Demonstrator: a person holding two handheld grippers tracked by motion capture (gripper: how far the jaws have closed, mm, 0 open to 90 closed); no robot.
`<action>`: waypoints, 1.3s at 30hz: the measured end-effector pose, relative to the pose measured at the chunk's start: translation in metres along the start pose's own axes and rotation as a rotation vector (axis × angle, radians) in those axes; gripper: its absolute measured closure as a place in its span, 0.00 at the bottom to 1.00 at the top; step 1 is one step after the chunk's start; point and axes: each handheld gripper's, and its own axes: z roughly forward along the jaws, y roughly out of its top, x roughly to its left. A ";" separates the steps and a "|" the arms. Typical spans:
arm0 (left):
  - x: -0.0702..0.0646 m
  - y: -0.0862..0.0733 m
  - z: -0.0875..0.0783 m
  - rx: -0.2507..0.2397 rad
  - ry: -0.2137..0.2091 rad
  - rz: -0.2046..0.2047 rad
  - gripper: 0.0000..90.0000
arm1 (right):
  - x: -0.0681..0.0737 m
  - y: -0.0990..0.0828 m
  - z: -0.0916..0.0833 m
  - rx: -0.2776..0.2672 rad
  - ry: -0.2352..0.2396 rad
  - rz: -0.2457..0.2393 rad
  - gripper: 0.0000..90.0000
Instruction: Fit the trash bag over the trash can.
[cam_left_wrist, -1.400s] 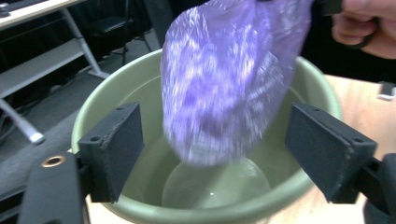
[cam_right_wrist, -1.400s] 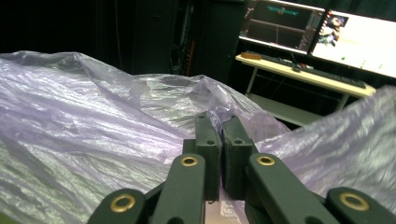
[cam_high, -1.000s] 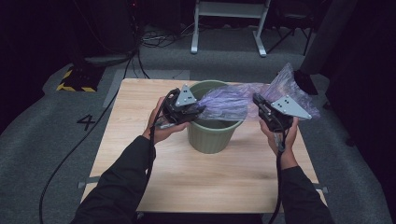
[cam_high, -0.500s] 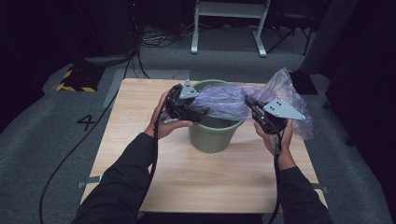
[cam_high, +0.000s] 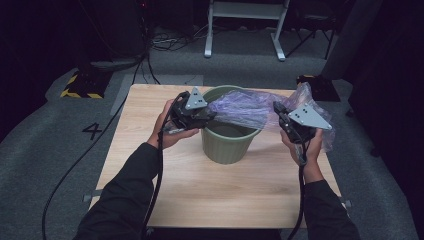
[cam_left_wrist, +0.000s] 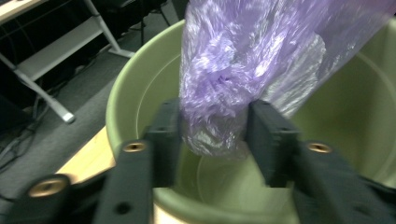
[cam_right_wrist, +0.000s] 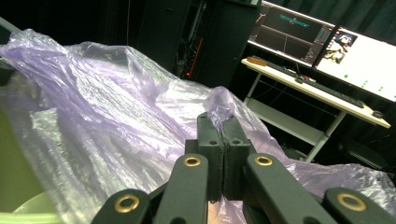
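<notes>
Over the mouth of the round green plastic bin (cam_high: 230, 142), a crumpled translucent purple plastic bag (cam_high: 245, 110) stretches between both grippers. The left gripper (cam_left_wrist: 212, 135) has just been closing, its jaws pressing a bunched wad of bag. The right gripper (cam_right_wrist: 223, 140) pinches the film tight, jaws together. The bin stands on the light wooden table (cam_high: 200, 190).

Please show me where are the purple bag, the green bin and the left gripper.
purple bag (cam_high: 245, 111), high view, stretched middle.
green bin (cam_high: 230, 147), high view, outer wall.
left gripper (cam_left_wrist: 212, 135), left gripper view, between jaw tips.
</notes>
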 end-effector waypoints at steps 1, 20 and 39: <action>-0.001 0.001 0.003 0.010 -0.005 0.013 0.69 | 0.000 0.000 0.000 0.001 0.005 -0.005 1.00; -0.006 0.016 0.026 0.101 -0.037 -0.004 0.32 | 0.029 0.026 0.014 0.039 0.126 -0.155 0.99; 0.008 0.012 -0.001 0.022 -0.104 -0.031 0.17 | 0.033 0.025 0.025 0.121 0.161 -0.181 1.00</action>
